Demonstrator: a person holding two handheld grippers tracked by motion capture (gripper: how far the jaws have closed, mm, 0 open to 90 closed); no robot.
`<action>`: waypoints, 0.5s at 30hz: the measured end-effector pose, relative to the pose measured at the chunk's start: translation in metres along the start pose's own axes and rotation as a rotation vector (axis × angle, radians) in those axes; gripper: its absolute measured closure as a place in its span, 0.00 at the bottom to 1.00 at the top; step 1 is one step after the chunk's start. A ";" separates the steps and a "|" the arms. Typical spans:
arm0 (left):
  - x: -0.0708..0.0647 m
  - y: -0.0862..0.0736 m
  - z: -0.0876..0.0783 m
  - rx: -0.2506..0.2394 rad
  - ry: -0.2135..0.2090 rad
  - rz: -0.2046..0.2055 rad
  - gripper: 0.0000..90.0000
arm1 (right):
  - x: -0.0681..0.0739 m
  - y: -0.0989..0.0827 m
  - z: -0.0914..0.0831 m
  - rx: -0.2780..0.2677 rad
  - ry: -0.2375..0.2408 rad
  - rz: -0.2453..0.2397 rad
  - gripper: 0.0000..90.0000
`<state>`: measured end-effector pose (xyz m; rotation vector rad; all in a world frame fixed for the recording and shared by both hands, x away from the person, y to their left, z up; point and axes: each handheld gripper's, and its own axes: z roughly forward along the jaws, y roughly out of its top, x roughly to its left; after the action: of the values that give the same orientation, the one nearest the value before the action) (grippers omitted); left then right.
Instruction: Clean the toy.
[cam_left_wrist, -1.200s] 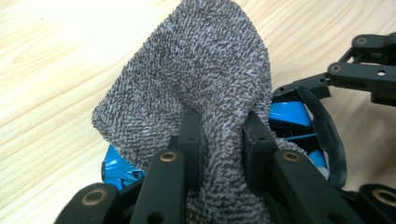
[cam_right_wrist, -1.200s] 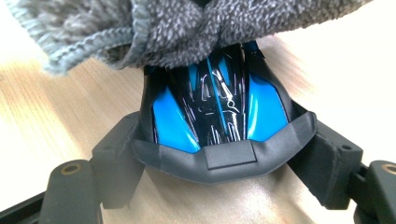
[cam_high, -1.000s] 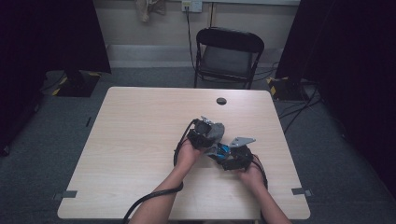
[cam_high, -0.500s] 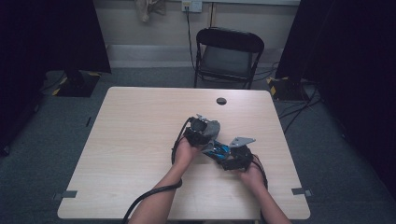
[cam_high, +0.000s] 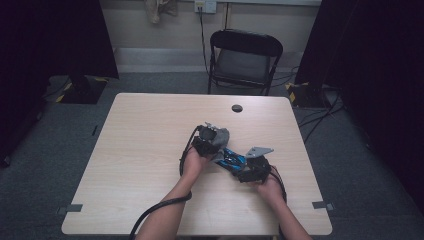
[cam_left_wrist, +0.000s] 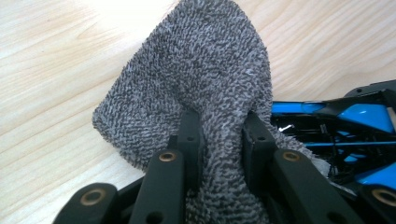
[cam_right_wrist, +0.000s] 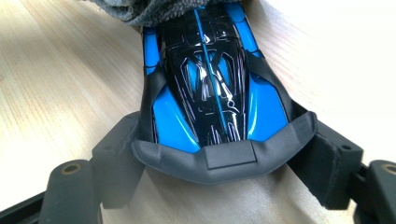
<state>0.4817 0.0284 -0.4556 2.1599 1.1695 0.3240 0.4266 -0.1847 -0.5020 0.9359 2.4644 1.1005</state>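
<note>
**Cloth wiping of a toy car held at one end**

Little has been displaced since the earlier high views: the left gripper (cam_high: 216, 141) and its cloth have been shifted only slightly along the car, while the right gripper (cam_high: 248, 169) has been kept in place.

Nearest the person, in the right gripper view, the blue and black toy car (cam_right_wrist: 212, 88) is seen clasped across its grey bumper end (cam_right_wrist: 224, 156), the jaws pressed against the two sides of that wide end. The car is located on the wooden table (cam_high: 150, 150), right of centre and between the two hands. Its long axis is laid diagonally in the high view, from the right gripper at the lower right up to the left gripper at the upper left; the bumper end is pointed toward the person's right hand and the narrower end away, under the cloth.

Farther off, a grey terry cloth (cam_left_wrist: 196, 79) is pinched tightly between the left gripper's jaws, as shown in the left gripper view, and is draped over the car's far end (cam_left_wrist: 336, 135).

Several risks are judged possible. The car could be twisted or slid out of the right grip if the cloth is pushed sideways, since it is held at one end only. The glossy shell could be slipped on by the pads. Loose loops of the cloth could be snagged on the car's thin black parts.
</note>
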 end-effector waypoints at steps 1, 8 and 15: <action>0.001 0.000 0.000 0.002 0.002 -0.002 0.82 | 0.000 0.000 0.000 -0.001 0.000 0.000 0.27; 0.006 -0.003 -0.001 0.006 0.008 -0.014 0.82 | 0.000 0.000 0.000 0.000 0.000 0.000 0.27; 0.009 -0.005 -0.001 0.004 0.017 -0.017 0.82 | 0.000 0.000 0.000 0.000 0.000 0.000 0.27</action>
<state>0.4830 0.0382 -0.4588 2.1532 1.1984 0.3332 0.4266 -0.1846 -0.5020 0.9361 2.4648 1.1001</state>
